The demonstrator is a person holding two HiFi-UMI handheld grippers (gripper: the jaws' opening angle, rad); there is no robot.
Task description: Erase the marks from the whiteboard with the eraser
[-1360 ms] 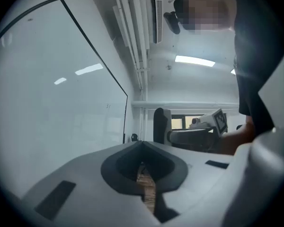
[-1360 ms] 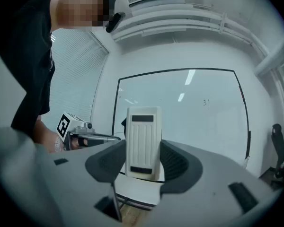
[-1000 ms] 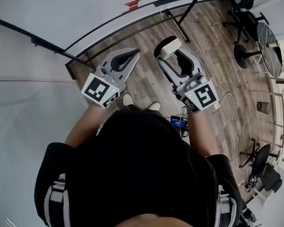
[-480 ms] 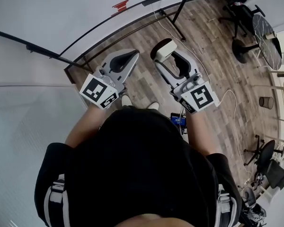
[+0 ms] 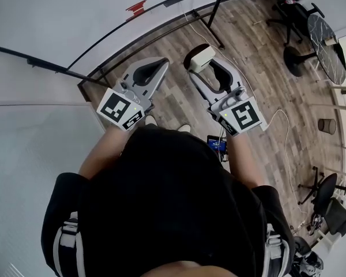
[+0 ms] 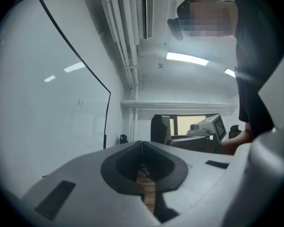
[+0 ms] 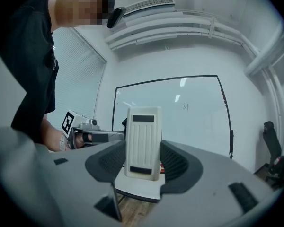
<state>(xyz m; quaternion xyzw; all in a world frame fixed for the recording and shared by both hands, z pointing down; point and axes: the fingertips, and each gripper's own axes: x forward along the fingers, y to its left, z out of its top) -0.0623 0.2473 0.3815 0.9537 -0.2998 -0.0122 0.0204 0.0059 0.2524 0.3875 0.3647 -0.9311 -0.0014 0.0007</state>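
Note:
A cream ribbed eraser (image 7: 142,143) stands upright between the jaws of my right gripper (image 7: 143,161), which is shut on it. In the head view the eraser (image 5: 202,57) sits at the tip of the right gripper (image 5: 197,60), over the wood floor. The black-framed whiteboard (image 7: 180,122) stands ahead, with a small handwritten mark (image 7: 185,106) near its upper right. My left gripper (image 6: 142,148) has its jaws closed together with nothing between them. It hovers beside the right one in the head view (image 5: 160,66). The mark (image 6: 79,102) also shows on the whiteboard (image 6: 42,112) in the left gripper view.
The board's black stand legs (image 5: 210,16) run across the wood floor (image 5: 259,56). A red object (image 5: 136,7) sits by the board's lower edge. Office chairs (image 5: 297,4) and a round table (image 5: 326,39) stand at the right. A cable (image 5: 285,154) lies on the floor.
Both grippers have drifted slightly up in the head view, toward the board. The eraser stays clamped in the right one and the left stays shut.

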